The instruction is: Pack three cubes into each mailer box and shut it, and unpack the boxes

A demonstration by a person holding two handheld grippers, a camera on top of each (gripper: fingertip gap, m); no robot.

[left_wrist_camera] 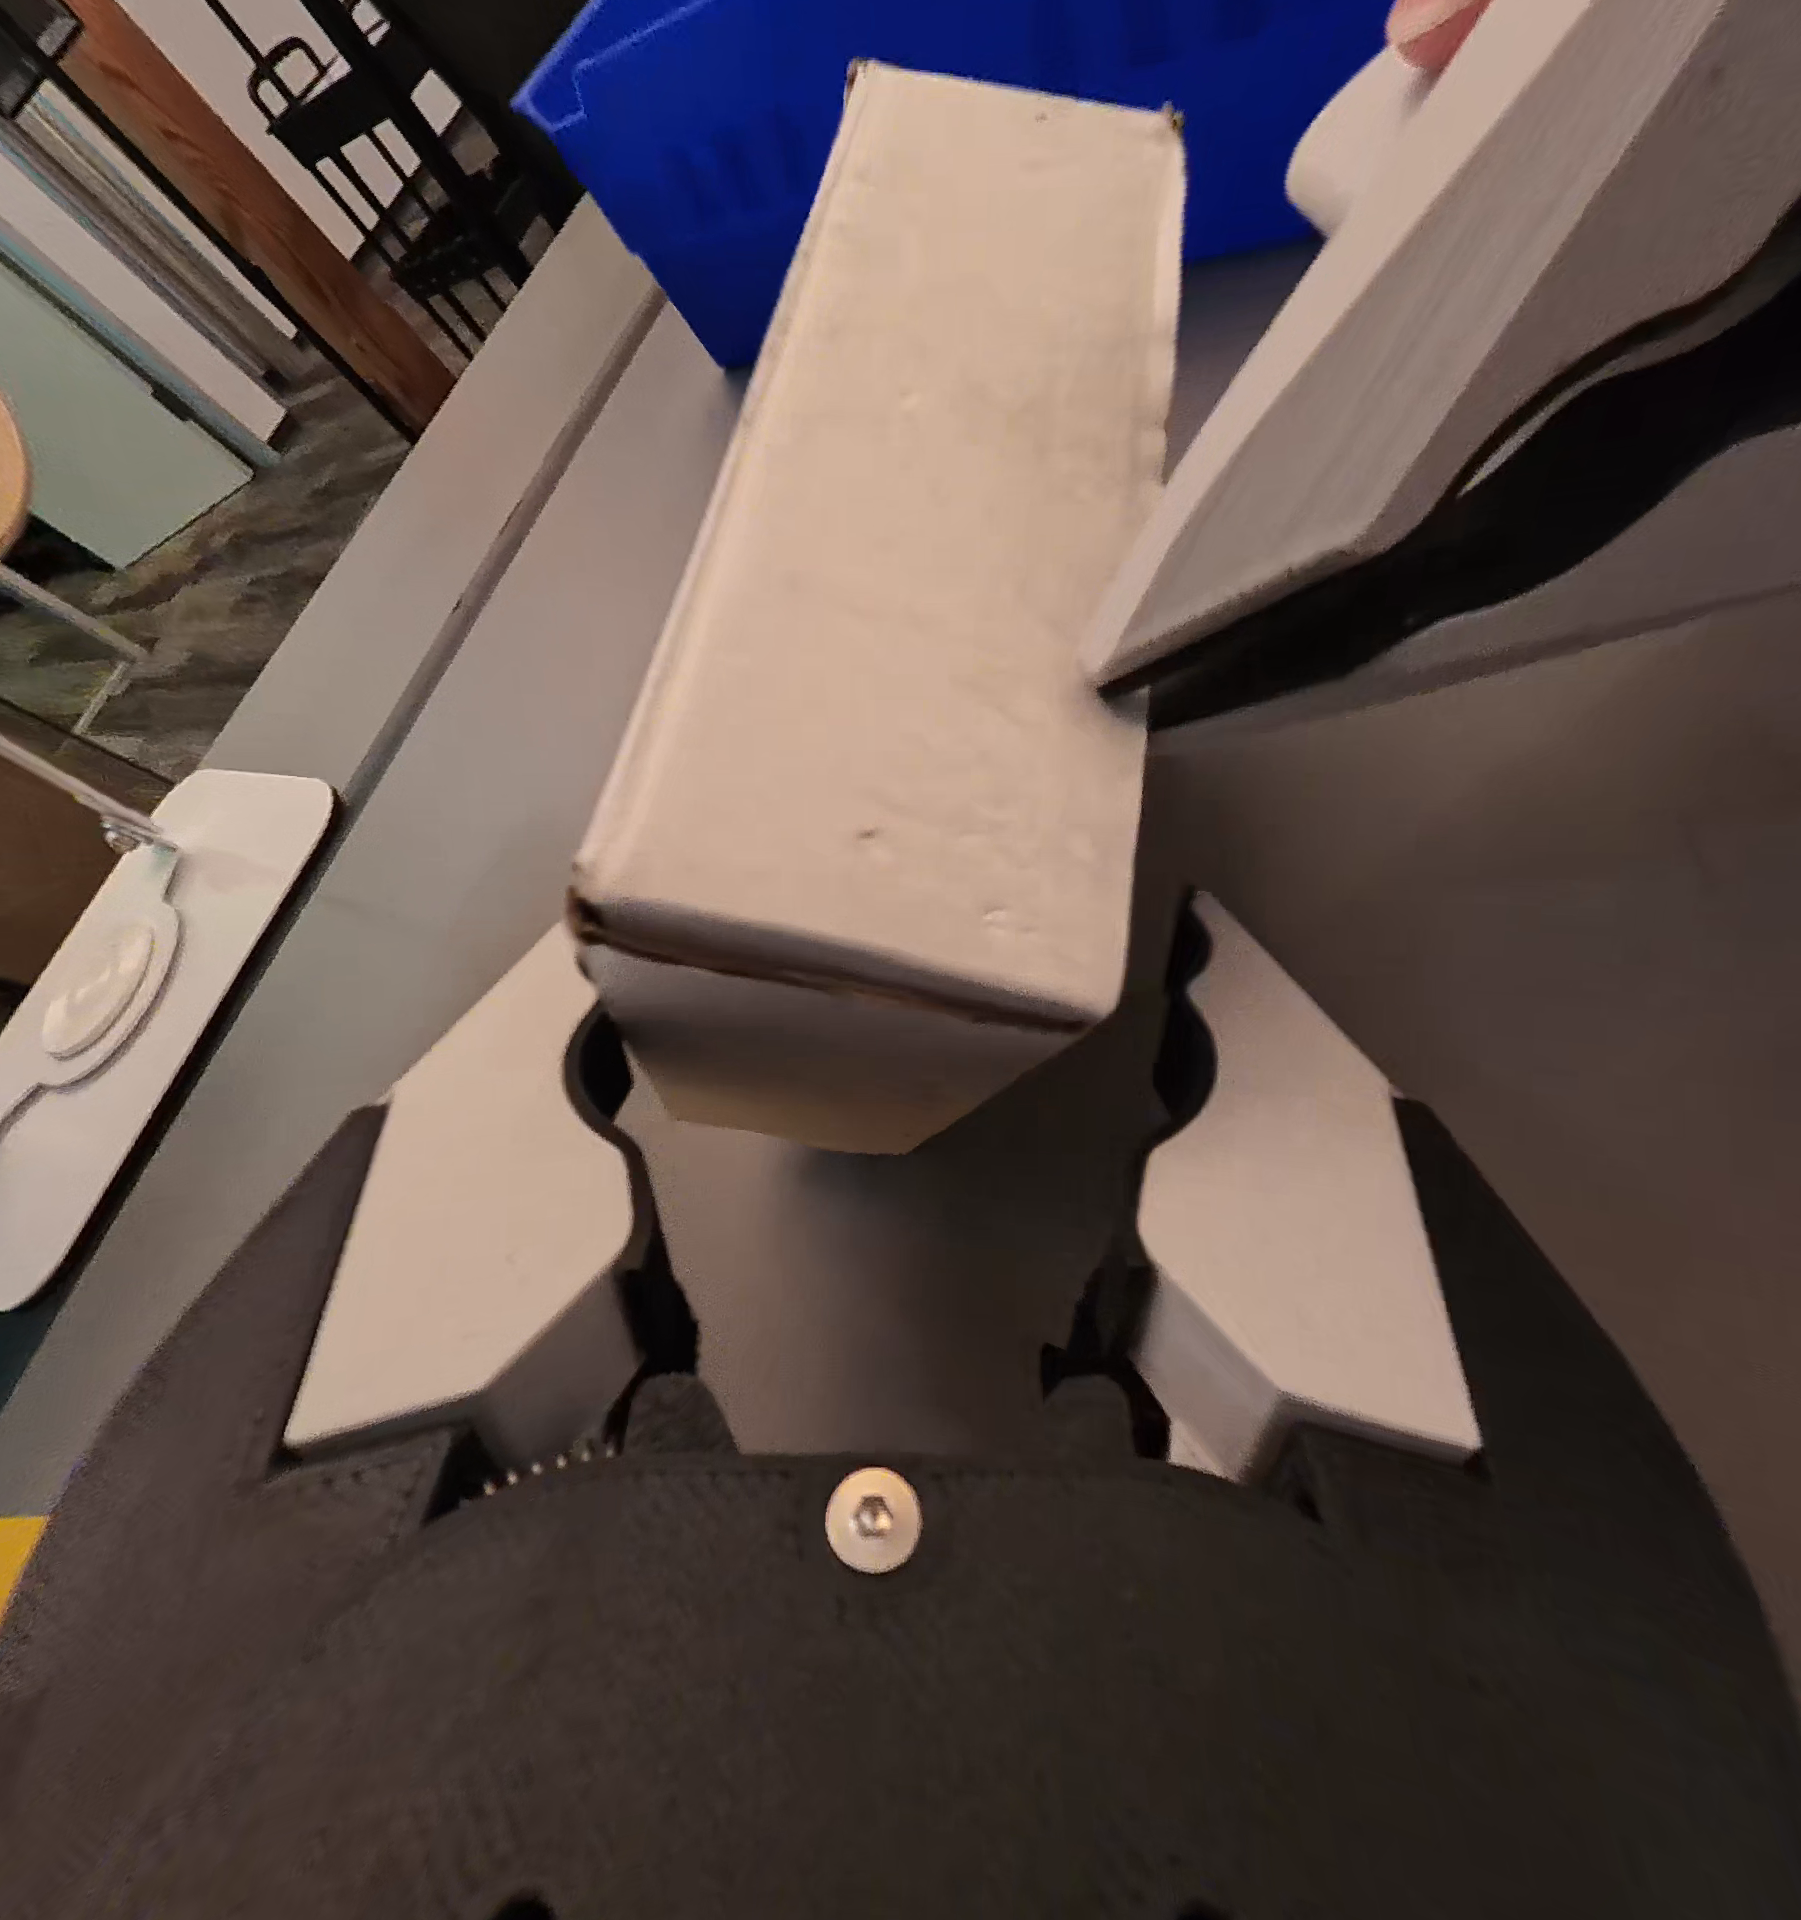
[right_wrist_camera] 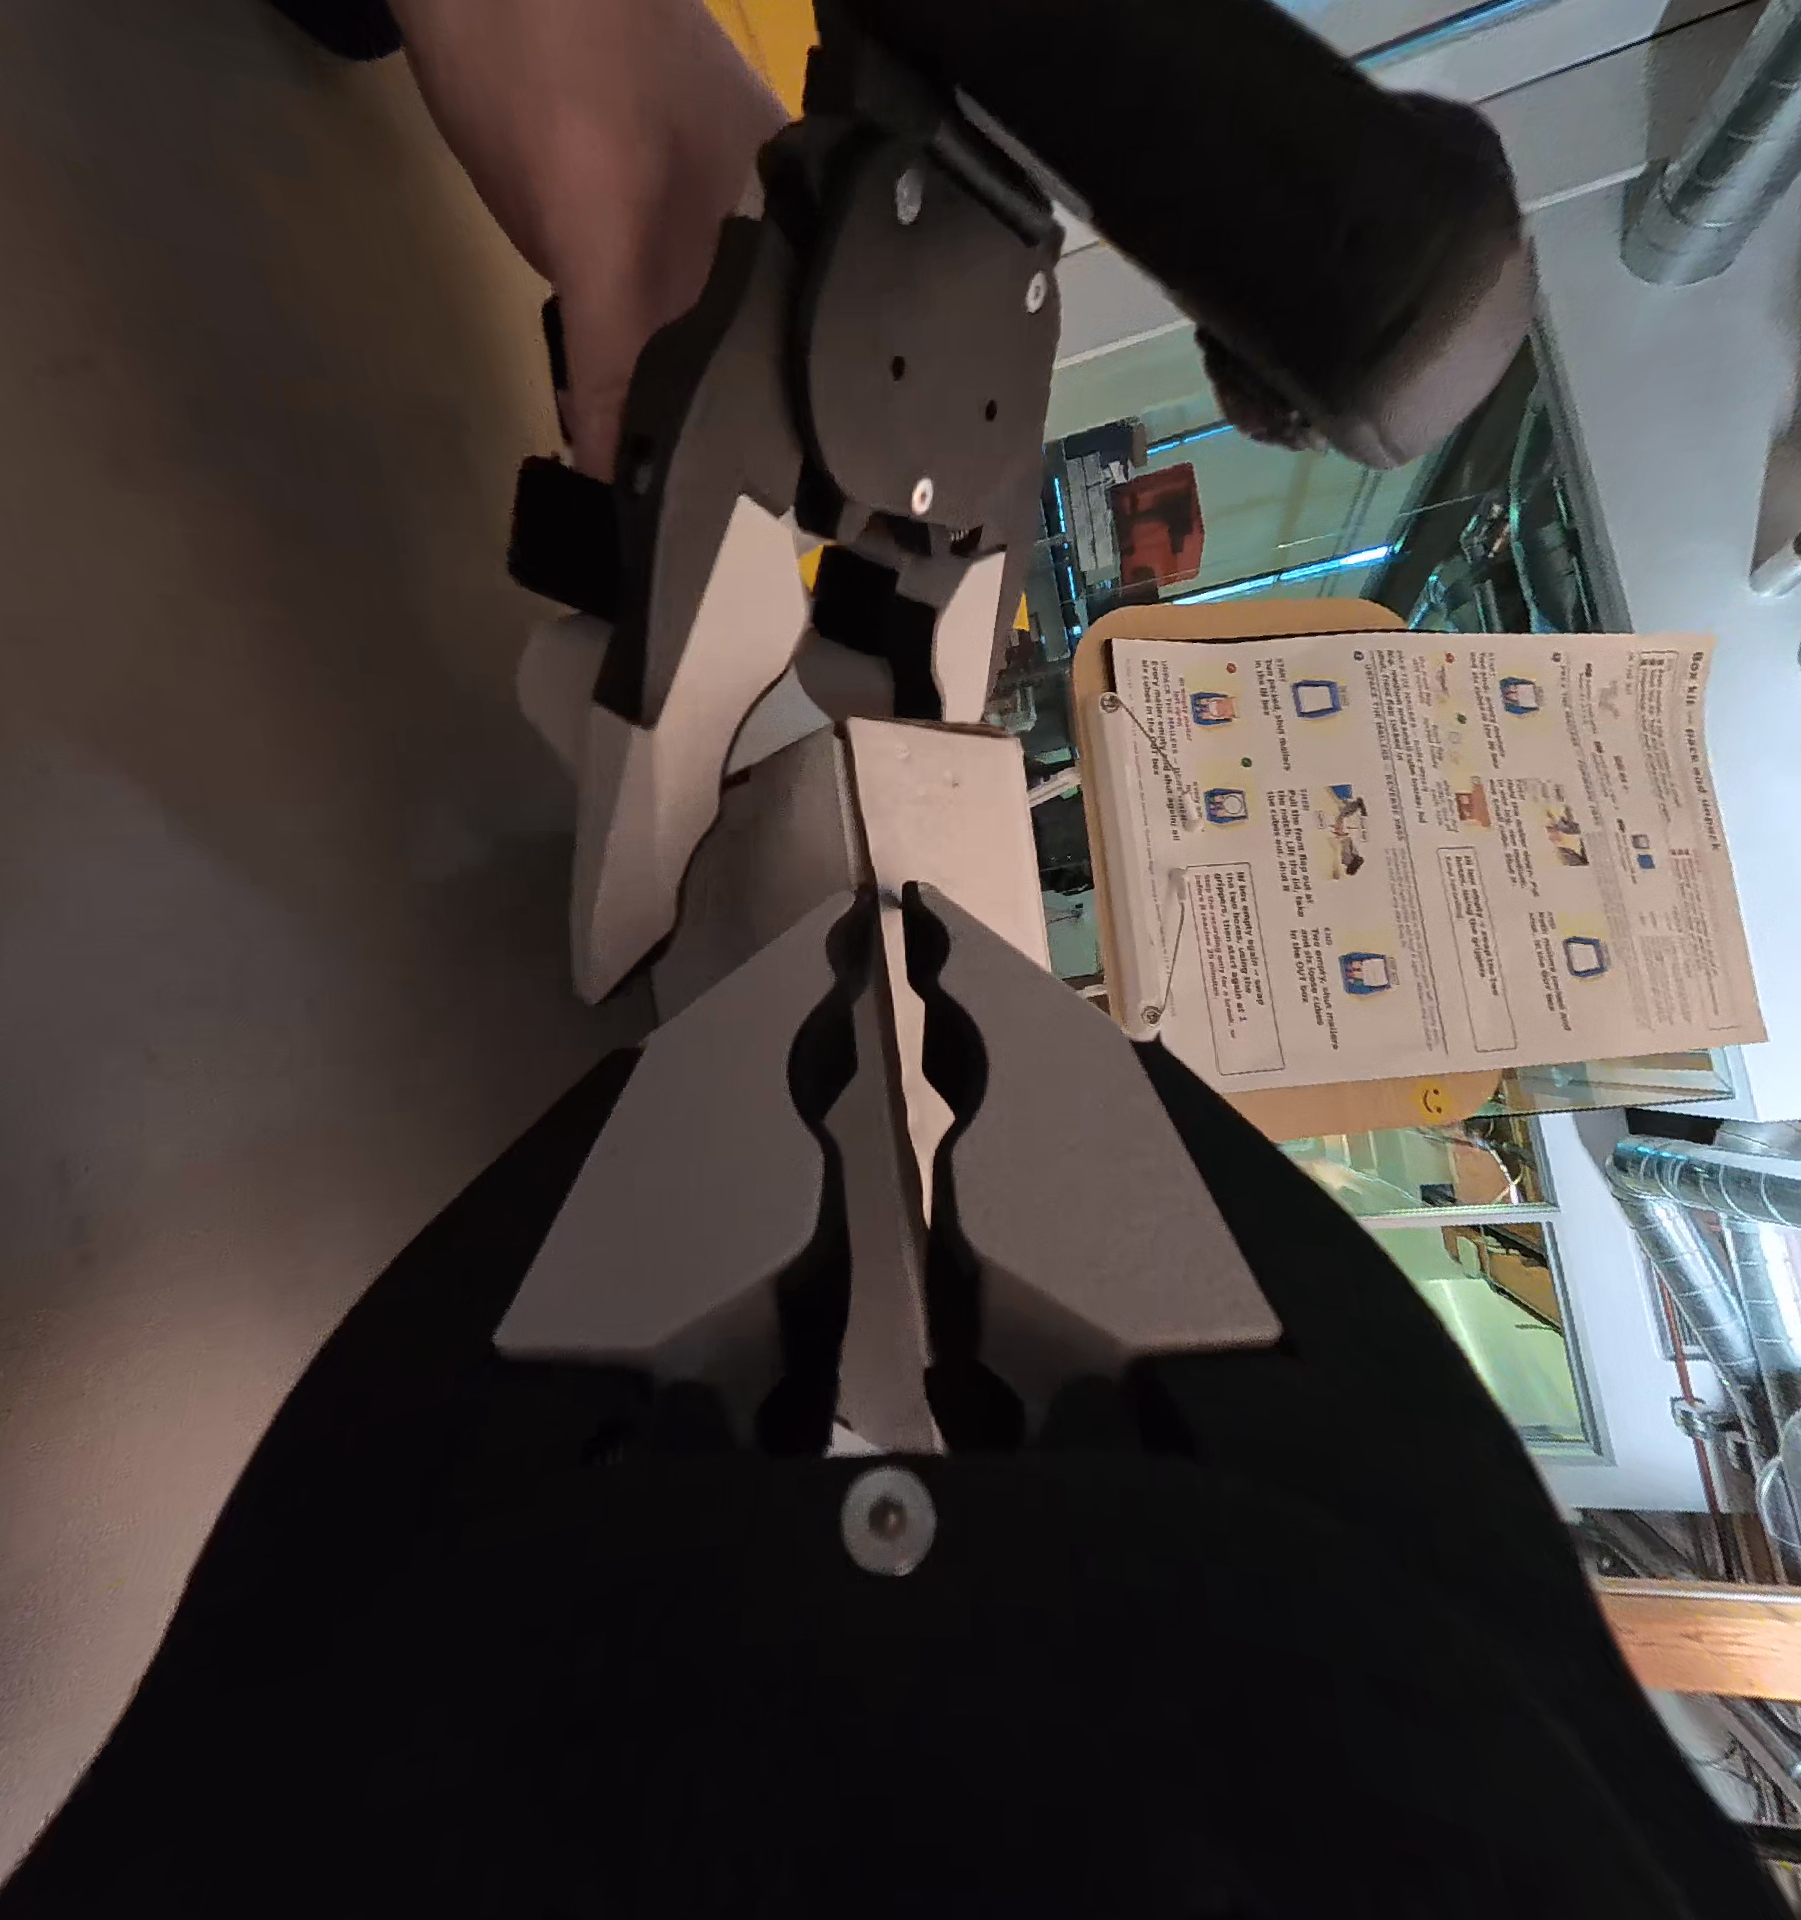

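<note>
Nearest in the left wrist view, the left claw (left_wrist_camera: pixel 875 1091) stands with its pale fingers (left_wrist_camera: pixel 480 1226) spread wide. The near end of the white cardboard mailer box (left_wrist_camera: pixel 896 582) sits between their tips, though no pad is seen pressing on it. The box is shut and appears raised off the grey desk (left_wrist_camera: pixel 1498 987), its long body running away toward the desk's far edge. Just beside its right side, the right claw (left_wrist_camera: pixel 1124 665) comes in from the right edge of the picture and meets the box there. Beyond the box's far end a blue plastic bin (left_wrist_camera: pixel 688 187) blocks the view of the far edge. At the desk's left edge lies a white flat plate with a clear dome (left_wrist_camera: pixel 137 997).

Seen from the right wrist view, the right claw's grey fingers (right_wrist_camera: pixel 709 1174) are closed tight on a thin white cardboard panel of the box (right_wrist_camera: pixel 937 821). Farther on, a person's hand (right_wrist_camera: pixel 605 208) holds the left claw, its fingers parted at the box's far end. To the right, a printed instruction sheet (right_wrist_camera: pixel 1415 852) on a tan board fills the background.
</note>
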